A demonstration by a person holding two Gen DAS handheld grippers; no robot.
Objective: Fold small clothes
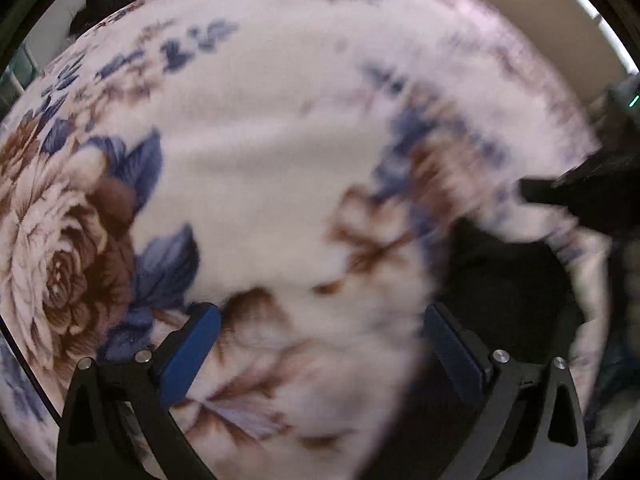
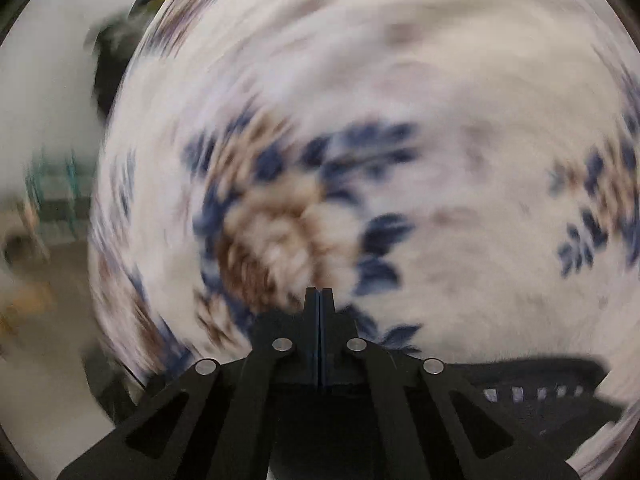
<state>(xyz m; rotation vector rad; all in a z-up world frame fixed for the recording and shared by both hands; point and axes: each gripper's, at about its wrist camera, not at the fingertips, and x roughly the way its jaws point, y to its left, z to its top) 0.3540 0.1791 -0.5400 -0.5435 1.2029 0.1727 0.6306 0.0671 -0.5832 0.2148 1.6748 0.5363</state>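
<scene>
I'm holding my left gripper [image 1: 320, 344] wide open, blue pads far apart, nothing between them, hovering over the floral fleece blanket [image 1: 280, 160] that covers the work surface. Just right of it, partly under the right-hand finger, a dark garment [image 1: 508, 280] is lying crumpled on the blanket. That looks like the small piece to fold. It's bunched, no clean edges or flat layers showing, so I'm judging the fold as not properly started, or at best very early.

My right gripper [image 2: 320, 300] is fully closed, pads pressed together. Nothing visible is pinched between the tips, though a thin edge could be hidden there, can't rule it out. The right wrist view is heavily motion-blurred. In it a dark garment with a pale patterned band [image 2: 540, 392] is sitting low right, just beside the gripper, not clearly touching it. In the left wrist view the right gripper is showing as a dark blurred shape [image 1: 592, 192] at the right edge, near the garment.

Left to do, by my guess: spread the piece flat, grab an edge, fold over, tidy.
</scene>
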